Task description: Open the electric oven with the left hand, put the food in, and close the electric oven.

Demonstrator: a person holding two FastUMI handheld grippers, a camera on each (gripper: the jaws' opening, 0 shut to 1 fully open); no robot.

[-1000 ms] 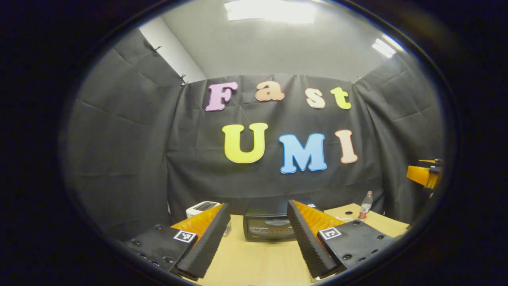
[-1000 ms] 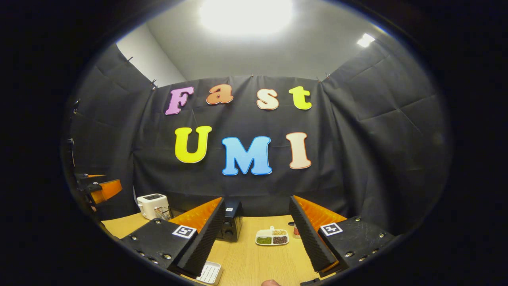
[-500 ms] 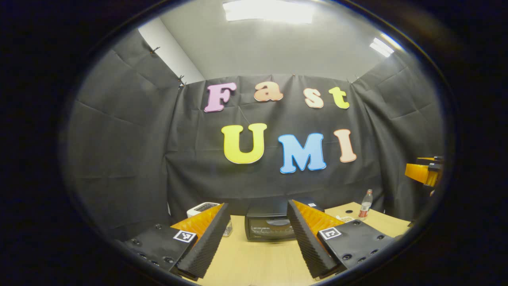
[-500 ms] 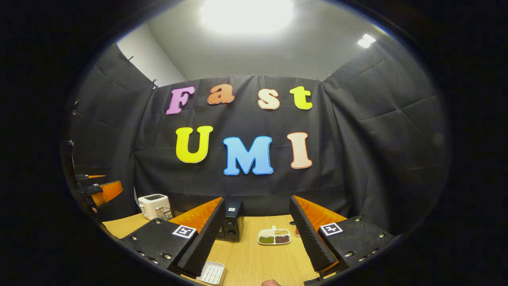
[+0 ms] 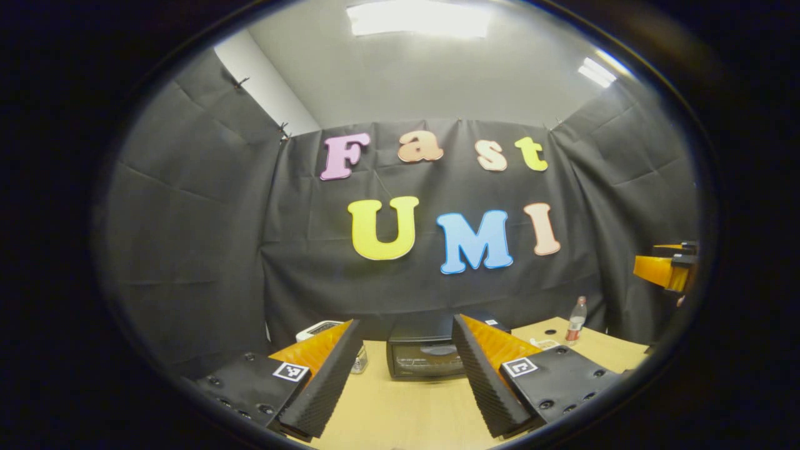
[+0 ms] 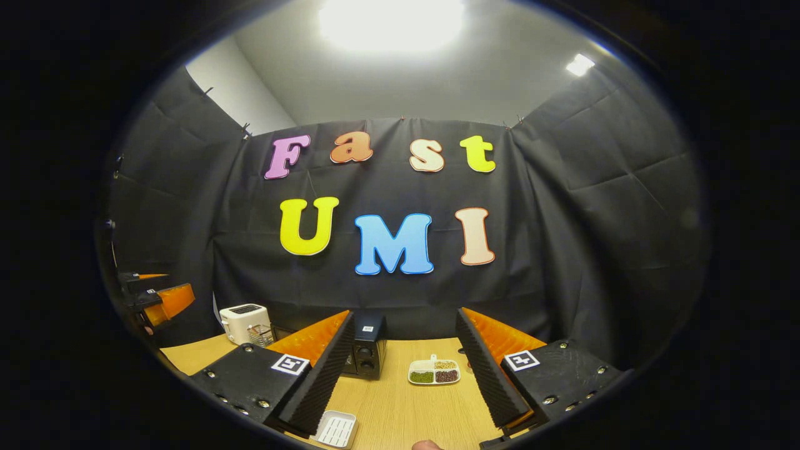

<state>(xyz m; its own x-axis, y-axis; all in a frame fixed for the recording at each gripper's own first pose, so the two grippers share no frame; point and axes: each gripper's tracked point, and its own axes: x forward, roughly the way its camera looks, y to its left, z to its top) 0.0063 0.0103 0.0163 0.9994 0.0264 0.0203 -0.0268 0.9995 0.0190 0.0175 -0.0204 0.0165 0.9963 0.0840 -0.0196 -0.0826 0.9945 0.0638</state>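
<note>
The black electric oven (image 5: 425, 357) stands at the back of the wooden table (image 5: 400, 412), door closed, straight ahead between the fingers of my open left gripper (image 5: 400, 381). In the right gripper view the oven (image 6: 365, 356) shows its knob side behind my left finger. My right gripper (image 6: 400, 375) is open and holds nothing. A white divided dish of food (image 6: 434, 372) lies on the table ahead of it. A white tray (image 6: 335, 429) lies near the front edge. The left gripper (image 6: 156, 300) shows at the far left, and the right gripper (image 5: 665, 269) hangs at the far right of the left gripper view.
A white toaster (image 6: 245, 322) stands left of the oven, with a small wire basket (image 6: 261, 337) beside it. A drink bottle (image 5: 575, 320) stands at the table's back right. Black cloth walls close the booth on three sides.
Both views have shifted slightly; the oven and table sit a little higher and closer in each. Both grippers stay open and hold nothing.
</note>
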